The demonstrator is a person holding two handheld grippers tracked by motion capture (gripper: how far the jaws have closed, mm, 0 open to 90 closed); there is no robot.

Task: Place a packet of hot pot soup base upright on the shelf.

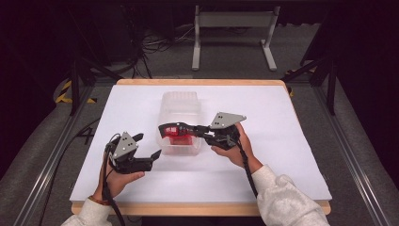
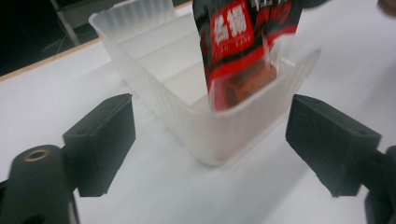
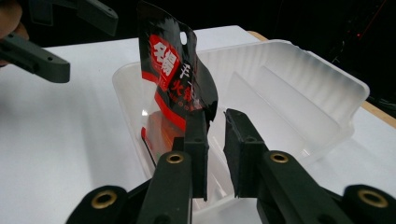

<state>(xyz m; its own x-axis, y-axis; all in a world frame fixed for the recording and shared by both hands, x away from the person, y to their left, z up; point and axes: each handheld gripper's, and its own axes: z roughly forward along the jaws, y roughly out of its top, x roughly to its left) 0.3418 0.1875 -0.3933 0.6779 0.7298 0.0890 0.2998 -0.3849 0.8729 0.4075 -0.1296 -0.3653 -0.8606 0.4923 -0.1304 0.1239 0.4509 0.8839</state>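
A dark room surrounds the white table (image 1: 282, 155), where a clear plastic bin (image 1: 181, 104) stands near the middle. At the left, the left gripper (image 1: 147, 146) hovers just beside the bin's near-left corner, jaws spread wide and empty. Further right, the right gripper (image 3: 215, 128) seems to have its narrow jaws pinching a red-and-black packet (image 3: 173, 79), whose lower end sits in the bin's near compartment; judging by this, the packet is being placed, and next the jaws should part.

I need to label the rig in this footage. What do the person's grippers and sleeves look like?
Both the left gripper and the right gripper are black, with blocky jaws, brass-coloured rivets, a grey three-cornered plate on top and a black trailing cable. The person wears light grey sleeves.
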